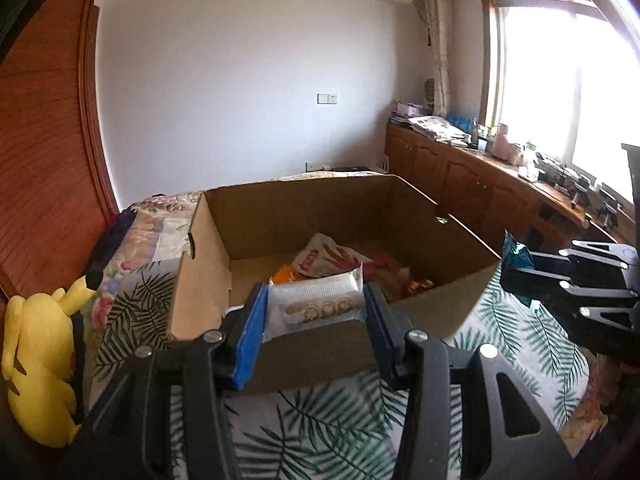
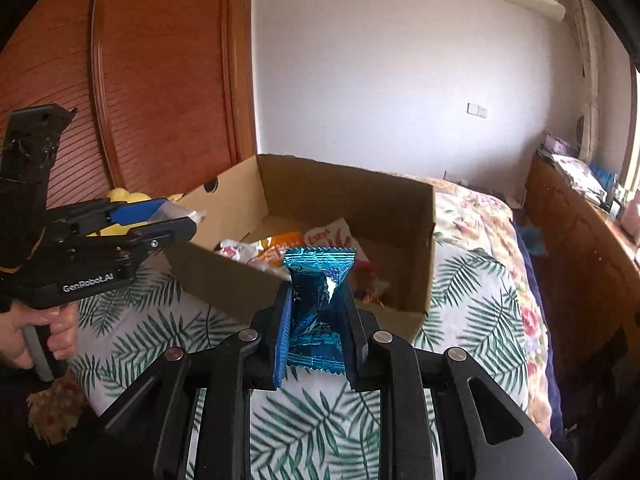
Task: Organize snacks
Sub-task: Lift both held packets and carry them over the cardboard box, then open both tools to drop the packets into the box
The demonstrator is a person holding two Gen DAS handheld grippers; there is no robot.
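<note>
Cardboard makes up the open box (image 1: 420, 216) that sits on a bed, on a leaf-print cover (image 1: 328, 424). Inside it lie several snack packs: a white one with red print (image 1: 324, 258), an orange one (image 1: 286, 274) and a few reddish wrappers toward the right wall, too jumbled to tell apart.

The left gripper (image 1: 316, 308) has its jaws partly apart and pressed on a white biscuit pack (image 1: 316, 304), which shows a row of round biscuits on its front. The pack stands between the blue pads (image 1: 250, 328), above the near wall of the box. In the right wrist view this same gripper comes in from the left, with the pack's clear end sticking out past the fingers near the box's left corner, and a hand (image 2: 40, 332) grips its handle.

The right gripper (image 2: 318, 320) is squeezed tight on a blue foil pack (image 2: 318, 280), crumpling its middle so the top end fans out above the fingertips. That pack hangs in front of the box's near wall, above the cover, not yet inside the box.

A yellow plush toy (image 1: 38, 364) lies at the bed's left edge beside a wooden wardrobe (image 1: 44, 160). A wooden cabinet (image 1: 472, 176) with clutter on top runs under the window on the right.
</note>
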